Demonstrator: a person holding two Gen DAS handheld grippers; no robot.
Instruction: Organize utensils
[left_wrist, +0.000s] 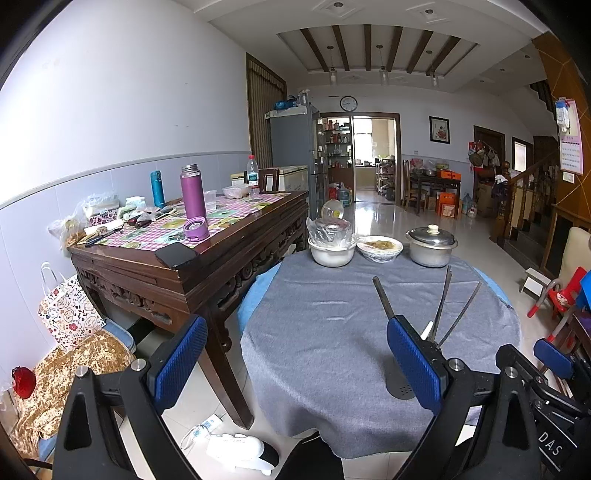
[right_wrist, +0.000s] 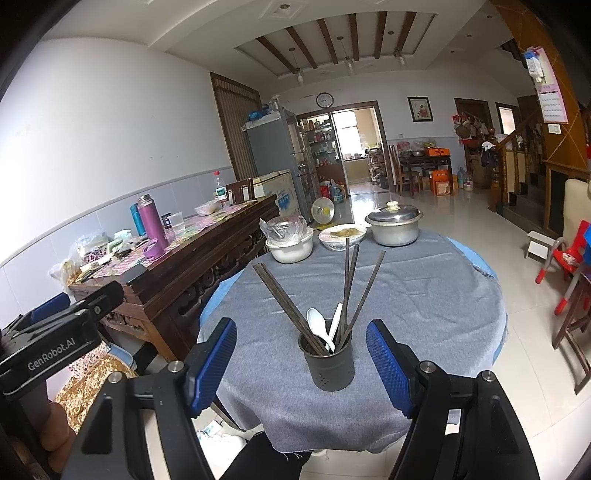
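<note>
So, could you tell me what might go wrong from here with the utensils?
1. The chopsticks lean far out of the small holder; a nudge from the open right gripper could tip it.
2. The holder stands near the table's front edge, so a push could send it off.
3. The loose cloth might drag and shift the holder.

I'm in the dining room of a lived-in home: a round table under a grey cloth carries a lidded pot and bowls of food, beside a carved wooden sideboard cluttered with flasks. Further back I see a fridge, a wall clock, a staircase and a doorway into a pantry-like kitchen.
</note>
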